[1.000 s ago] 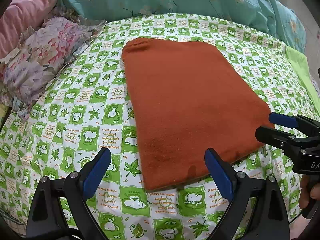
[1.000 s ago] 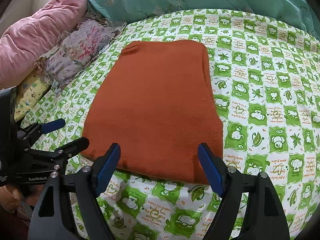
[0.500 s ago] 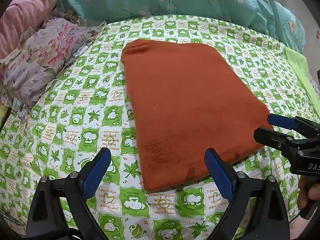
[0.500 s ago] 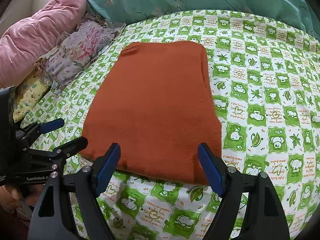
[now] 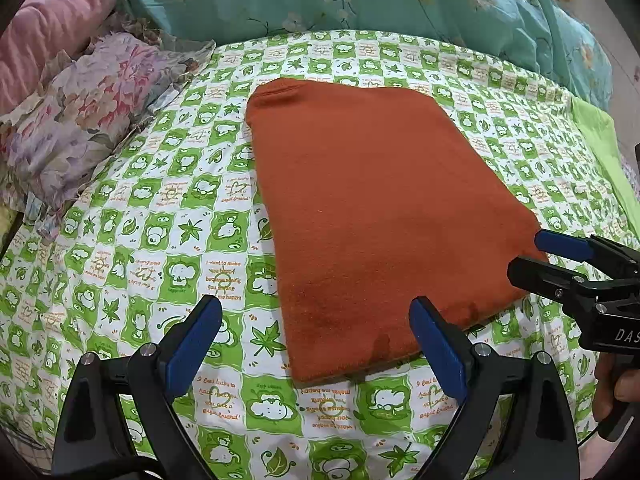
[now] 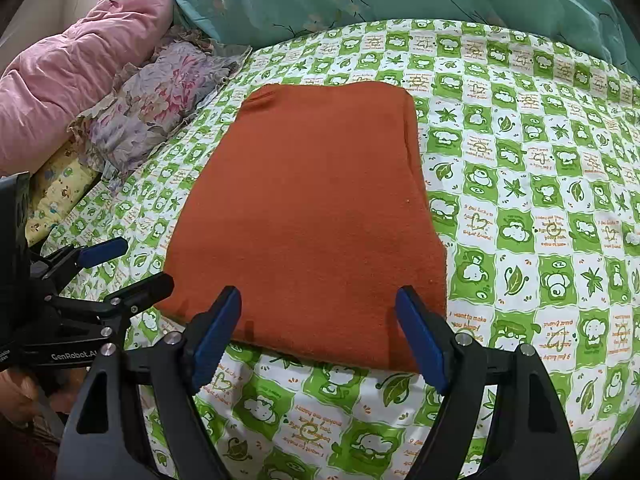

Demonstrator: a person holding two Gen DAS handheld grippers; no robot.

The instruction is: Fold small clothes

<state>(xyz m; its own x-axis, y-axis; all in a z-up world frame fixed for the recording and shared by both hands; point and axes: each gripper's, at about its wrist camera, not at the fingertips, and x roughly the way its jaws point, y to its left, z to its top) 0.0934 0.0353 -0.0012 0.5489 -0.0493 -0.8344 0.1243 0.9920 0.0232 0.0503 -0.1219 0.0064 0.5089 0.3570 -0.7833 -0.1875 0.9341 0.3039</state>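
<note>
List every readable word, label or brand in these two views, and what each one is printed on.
"GenRobot.AI": body of the left gripper.
"DAS", cut off by the picture edge: body of the right gripper.
"I want to make you happy": bedsheet.
"a good friend", partly blurred: same bedsheet.
No text shows on the orange garment.

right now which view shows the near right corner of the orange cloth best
The right wrist view: the orange cloth ends just behind the open right gripper, its corner plain beside the right finger. In the left wrist view that gripper covers it.
</note>
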